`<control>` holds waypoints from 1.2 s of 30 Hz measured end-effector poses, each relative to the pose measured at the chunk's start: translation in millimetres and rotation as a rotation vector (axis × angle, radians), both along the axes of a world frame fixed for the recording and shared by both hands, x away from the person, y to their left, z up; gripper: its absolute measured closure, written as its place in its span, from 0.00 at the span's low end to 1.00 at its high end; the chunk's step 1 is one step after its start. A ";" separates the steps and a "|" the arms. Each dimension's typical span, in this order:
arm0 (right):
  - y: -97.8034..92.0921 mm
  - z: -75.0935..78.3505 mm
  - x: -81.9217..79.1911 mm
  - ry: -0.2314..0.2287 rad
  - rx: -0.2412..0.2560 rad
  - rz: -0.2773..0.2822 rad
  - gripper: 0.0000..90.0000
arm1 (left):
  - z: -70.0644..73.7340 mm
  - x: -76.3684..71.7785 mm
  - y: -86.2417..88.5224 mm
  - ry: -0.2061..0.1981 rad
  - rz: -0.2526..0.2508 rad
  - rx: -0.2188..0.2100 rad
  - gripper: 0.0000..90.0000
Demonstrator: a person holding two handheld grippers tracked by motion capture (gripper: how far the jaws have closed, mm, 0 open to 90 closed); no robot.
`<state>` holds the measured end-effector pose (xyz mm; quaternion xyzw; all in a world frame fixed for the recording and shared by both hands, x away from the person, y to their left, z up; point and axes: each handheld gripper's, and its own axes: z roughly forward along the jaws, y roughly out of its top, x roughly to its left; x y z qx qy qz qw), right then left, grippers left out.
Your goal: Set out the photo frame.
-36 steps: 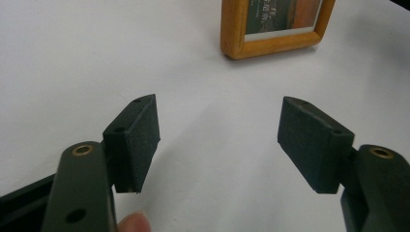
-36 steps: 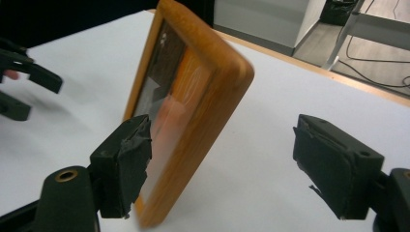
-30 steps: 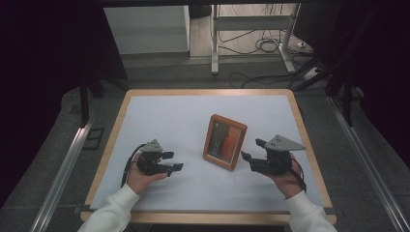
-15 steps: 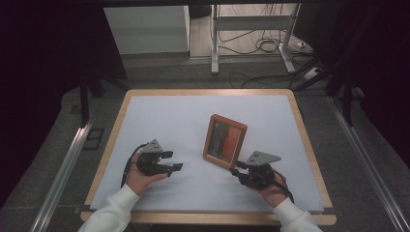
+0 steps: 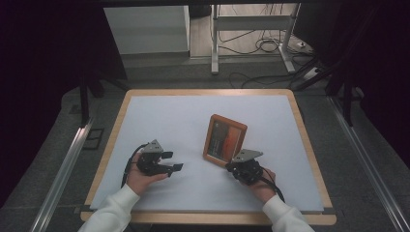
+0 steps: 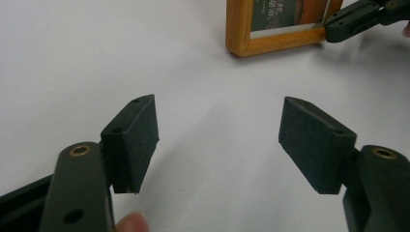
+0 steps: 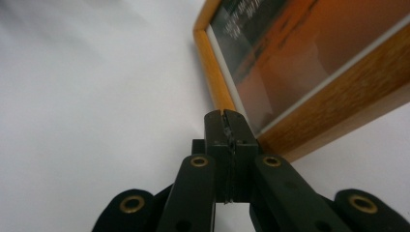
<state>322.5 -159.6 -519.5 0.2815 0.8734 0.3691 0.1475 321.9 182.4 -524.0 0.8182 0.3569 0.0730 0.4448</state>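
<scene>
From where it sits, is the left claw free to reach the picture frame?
Probably yes. The left claw is open, with bare white table between it and the picture frame. The right claw, shut, sits at the frame's near corner, so approach the other side.

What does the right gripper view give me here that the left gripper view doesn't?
Right gripper view: the right gripper with its fingers pressed shut, tips at the near corner of the wooden-framed picture; whether they touch it is unclear. The orange-and-dark print behind glass shows close up.

Left gripper view: the left gripper with fingers spread wide over bare table, nothing between them, and the right gripper's fingers at the frame's edge from afar.

Both: the frame lying on the white table surface.
</scene>
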 end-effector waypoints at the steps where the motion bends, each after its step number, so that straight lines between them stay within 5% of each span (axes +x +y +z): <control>1: -0.6 -0.5 0.8 0.009 0.009 0.002 1.00 | 0.1 -0.1 0.1 -0.001 0.001 -0.001 0.33; 36: -21.1 -0.5 8.3 0.008 -0.006 -0.047 1.00 | 0.0 0.2 0.4 0.001 0.001 0.000 0.33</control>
